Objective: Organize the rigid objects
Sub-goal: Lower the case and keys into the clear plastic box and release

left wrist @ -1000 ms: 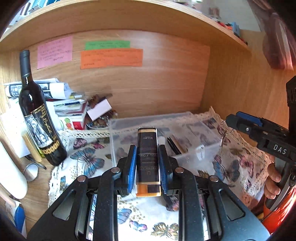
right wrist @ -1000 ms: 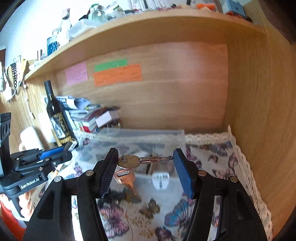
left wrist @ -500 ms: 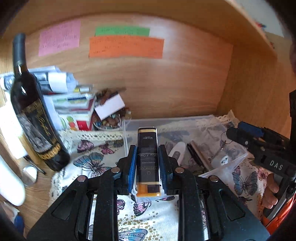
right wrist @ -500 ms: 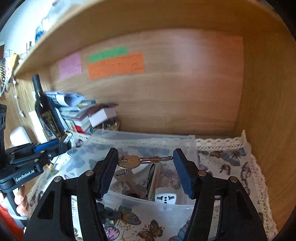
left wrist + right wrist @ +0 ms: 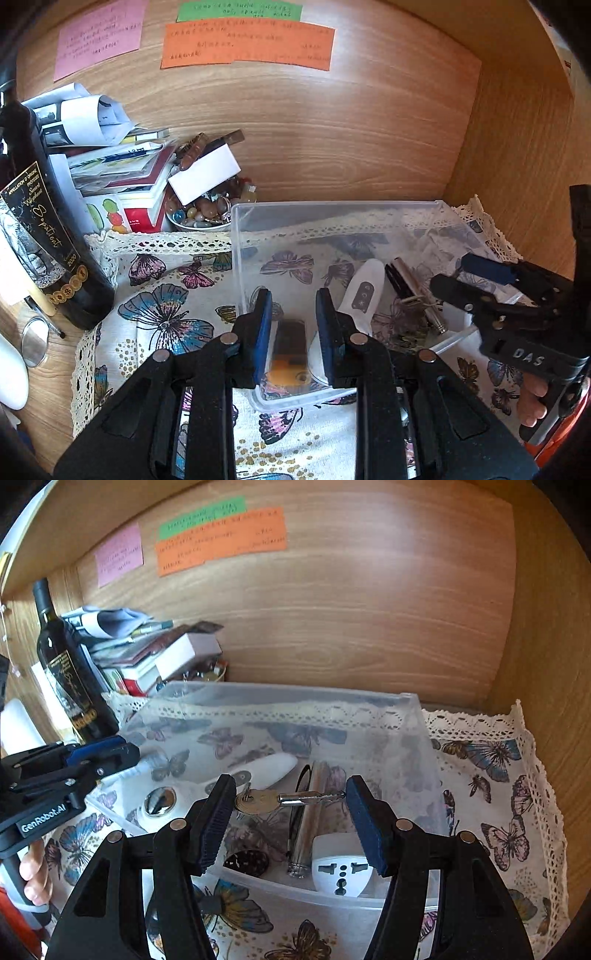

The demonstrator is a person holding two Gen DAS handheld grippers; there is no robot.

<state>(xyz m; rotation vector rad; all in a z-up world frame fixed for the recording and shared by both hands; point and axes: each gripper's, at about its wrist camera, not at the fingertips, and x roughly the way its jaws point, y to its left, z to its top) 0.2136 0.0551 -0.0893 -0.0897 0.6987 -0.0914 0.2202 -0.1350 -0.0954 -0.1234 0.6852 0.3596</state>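
Observation:
A clear plastic box [image 5: 332, 214] [image 5: 424, 738] sits on a butterfly cloth. My left gripper [image 5: 291, 332] is open over the box's near left corner. A dark tin with an orange end [image 5: 290, 354] lies blurred below its jaws inside the box. My right gripper [image 5: 290, 812] is shut on a brass key [image 5: 258, 801] with its silver shank, held crosswise above the box. The box holds a white remote [image 5: 364, 291] [image 5: 266, 766], a metal tube [image 5: 312, 812], a white plug adapter [image 5: 341, 869] and a dark round piece [image 5: 245, 862].
A wine bottle [image 5: 40, 236] [image 5: 66, 672] stands at the left. Stacked books and papers [image 5: 122, 170] and a bowl of small stones [image 5: 203, 214] lie behind. Wooden walls close the back and the right side. A lace cloth edge [image 5: 532, 760] runs along the right.
My left gripper has opened and the tin has dropped from its jaws into the box. Both grippers moved forward over the box. The key stays in the right gripper.

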